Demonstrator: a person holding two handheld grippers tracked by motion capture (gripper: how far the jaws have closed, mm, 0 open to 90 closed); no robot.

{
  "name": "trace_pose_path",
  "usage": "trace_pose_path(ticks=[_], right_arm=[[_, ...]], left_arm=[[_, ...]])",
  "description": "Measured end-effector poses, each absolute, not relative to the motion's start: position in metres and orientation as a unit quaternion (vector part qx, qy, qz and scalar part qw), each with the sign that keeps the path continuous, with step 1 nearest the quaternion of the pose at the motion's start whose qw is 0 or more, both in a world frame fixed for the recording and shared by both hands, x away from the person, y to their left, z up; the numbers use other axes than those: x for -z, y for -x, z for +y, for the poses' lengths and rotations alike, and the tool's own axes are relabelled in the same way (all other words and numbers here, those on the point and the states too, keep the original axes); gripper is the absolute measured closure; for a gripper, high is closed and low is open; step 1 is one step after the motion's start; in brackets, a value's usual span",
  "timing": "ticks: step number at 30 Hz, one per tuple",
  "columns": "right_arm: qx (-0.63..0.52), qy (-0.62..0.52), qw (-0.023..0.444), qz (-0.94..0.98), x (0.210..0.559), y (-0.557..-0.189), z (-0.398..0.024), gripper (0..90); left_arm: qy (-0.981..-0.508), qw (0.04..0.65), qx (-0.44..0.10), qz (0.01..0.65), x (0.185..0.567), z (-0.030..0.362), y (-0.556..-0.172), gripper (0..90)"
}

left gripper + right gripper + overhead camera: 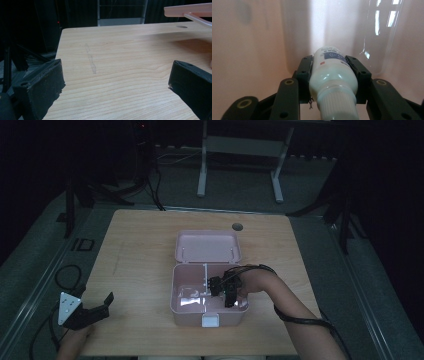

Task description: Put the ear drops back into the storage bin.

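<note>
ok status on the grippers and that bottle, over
Right gripper shut on small white plastic bottle, down inside open pink plastic box. Left gripper open, idle on wooden table. Nothing blocking.

Glossy pink plastic box point(207, 247); smooth white plastic bottle point(332, 75), ribbed cap; matt wood-grain table point(140, 250).

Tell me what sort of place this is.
Probably a lab or workshop set up for recording, kept dim. A bare wooden table stands on a grey floor with loose cables beside it, and a white metal table frame and dark stands behind.
</note>
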State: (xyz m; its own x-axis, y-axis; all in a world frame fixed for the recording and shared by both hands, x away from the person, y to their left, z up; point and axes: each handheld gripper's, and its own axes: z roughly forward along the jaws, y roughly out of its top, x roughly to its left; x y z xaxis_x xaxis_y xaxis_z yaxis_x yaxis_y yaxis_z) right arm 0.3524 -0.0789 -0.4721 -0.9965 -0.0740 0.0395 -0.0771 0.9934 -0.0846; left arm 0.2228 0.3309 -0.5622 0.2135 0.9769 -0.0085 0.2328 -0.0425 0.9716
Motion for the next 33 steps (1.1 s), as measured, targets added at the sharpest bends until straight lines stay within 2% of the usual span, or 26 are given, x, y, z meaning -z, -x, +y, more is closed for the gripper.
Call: trace_pose_path(ticks=[18,33], right_arm=[[-0.076,-0.026,0.003,-0.997,0.497,-0.359,-0.074,59.6],[-0.088,-0.023,0.011,-0.996,0.498,-0.36,-0.073,58.4]], left_arm=[[-0.611,0.483,-0.385,0.494,0.562,0.331,-0.223,0.3],[-0.612,0.483,-0.385,0.494,0.562,0.331,-0.223,0.3]])
